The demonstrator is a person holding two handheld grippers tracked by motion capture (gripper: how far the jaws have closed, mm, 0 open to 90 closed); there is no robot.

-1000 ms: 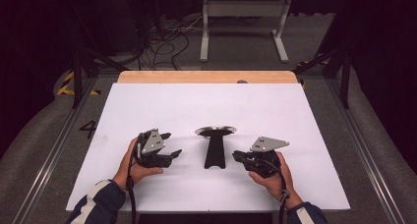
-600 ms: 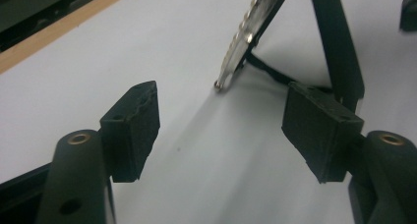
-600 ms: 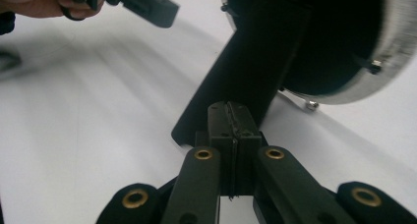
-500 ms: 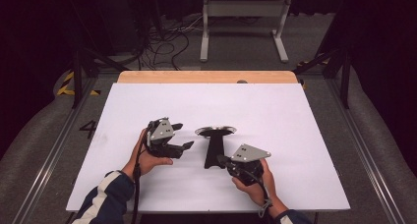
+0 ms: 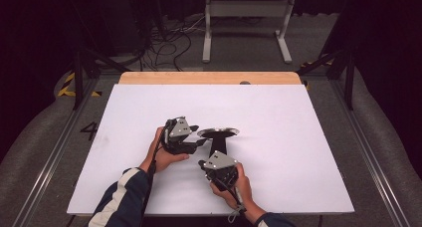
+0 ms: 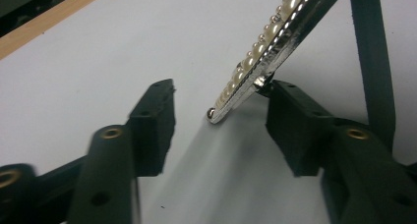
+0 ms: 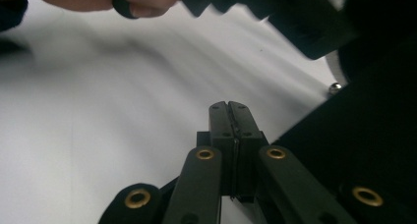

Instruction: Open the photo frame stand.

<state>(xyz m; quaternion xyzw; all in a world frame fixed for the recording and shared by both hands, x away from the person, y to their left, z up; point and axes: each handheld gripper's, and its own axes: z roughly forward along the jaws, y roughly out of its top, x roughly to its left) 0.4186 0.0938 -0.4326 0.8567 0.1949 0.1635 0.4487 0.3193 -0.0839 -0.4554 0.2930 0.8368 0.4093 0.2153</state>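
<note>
The black stand [image 5: 217, 142] is sitting near the middle of the white desk [image 5: 298, 137], a little toward the person's side, with its flat round top [image 5: 218, 132] at the far end and its dark stem running back toward the person. That top is edged with a row of small pearls [image 6: 255, 47], and in the left gripper view this rim is slanting in from the upper right, its lower tip lying between the jaws and close against the right-hand pad. The left gripper [image 5: 194, 140] is coming at the stand from its left, pointing across toward the rim; its jaws have just been closing, yet they are standing apart with a clear gap on the left side, so nothing is being clamped. The right gripper [image 5: 203, 164] is sitting nearer the person, at the foot of the stem, with its jaws pressed together on nothing [image 7: 229, 117]. The left one is the nearer to the rim, so the coming grab looks to be its job: it needs to centre the rim between the pads.
</note>
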